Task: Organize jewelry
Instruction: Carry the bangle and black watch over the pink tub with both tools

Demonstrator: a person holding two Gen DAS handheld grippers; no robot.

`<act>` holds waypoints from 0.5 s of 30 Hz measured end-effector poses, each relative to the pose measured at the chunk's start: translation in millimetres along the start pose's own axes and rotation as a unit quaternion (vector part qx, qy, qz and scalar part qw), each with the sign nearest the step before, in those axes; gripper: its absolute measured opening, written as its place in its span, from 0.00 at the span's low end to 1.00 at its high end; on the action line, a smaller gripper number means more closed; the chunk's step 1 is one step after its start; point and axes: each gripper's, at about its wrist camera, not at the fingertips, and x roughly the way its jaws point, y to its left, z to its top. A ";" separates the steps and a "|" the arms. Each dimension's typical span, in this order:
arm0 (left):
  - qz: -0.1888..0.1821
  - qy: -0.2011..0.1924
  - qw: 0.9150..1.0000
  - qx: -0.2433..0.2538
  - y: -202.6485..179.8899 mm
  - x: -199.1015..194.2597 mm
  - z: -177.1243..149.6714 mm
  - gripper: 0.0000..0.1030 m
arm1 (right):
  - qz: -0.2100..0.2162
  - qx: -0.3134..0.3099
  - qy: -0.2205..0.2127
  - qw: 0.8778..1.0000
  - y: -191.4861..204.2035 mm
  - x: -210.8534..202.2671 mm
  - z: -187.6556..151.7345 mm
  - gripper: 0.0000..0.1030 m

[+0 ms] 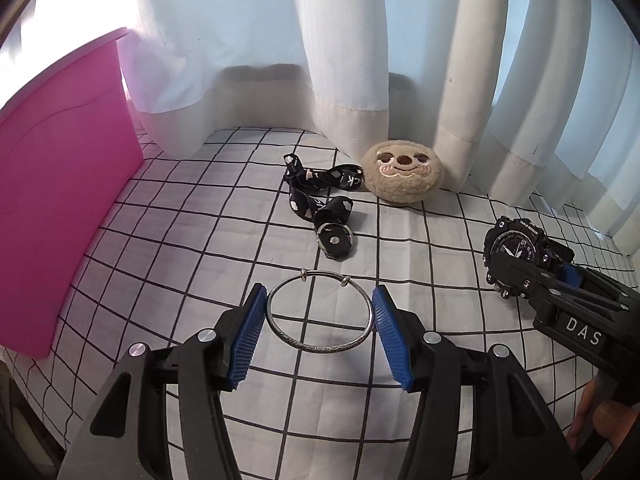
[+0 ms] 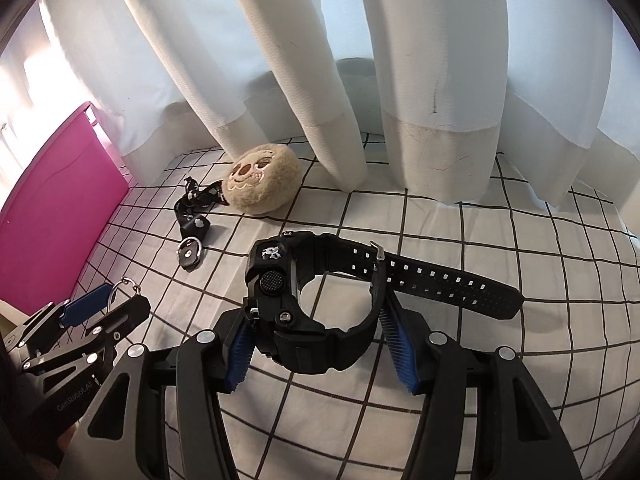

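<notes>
A silver bangle (image 1: 320,314) sits between the blue pads of my left gripper (image 1: 320,304), which touch its two sides; it also shows in the right wrist view (image 2: 122,286). My right gripper (image 2: 316,320) is shut on a black sports watch (image 2: 296,296), its strap trailing right over the checked cloth; the watch also shows in the left wrist view (image 1: 516,248). A black patterned strap with a metal ring (image 1: 320,204) lies further back, and shows in the right wrist view too (image 2: 192,220).
A pink box (image 1: 60,184) stands at the left. A round plush sloth face (image 1: 402,172) rests against white curtains (image 1: 348,60) at the back. The surface is a white cloth with a black grid (image 1: 200,220).
</notes>
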 end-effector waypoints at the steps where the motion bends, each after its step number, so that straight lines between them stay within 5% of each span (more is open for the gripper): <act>1: 0.002 -0.002 1.000 -0.001 4.4 -4.4 1.1 0.51 | 0.001 -0.003 0.000 1.000 4.7 -3.3 -0.6 0.54; 15: 0.004 -0.053 0.998 -0.031 82.0 -90.9 39.2 0.51 | 0.018 -0.023 -0.042 0.999 88.7 -67.8 14.5 0.54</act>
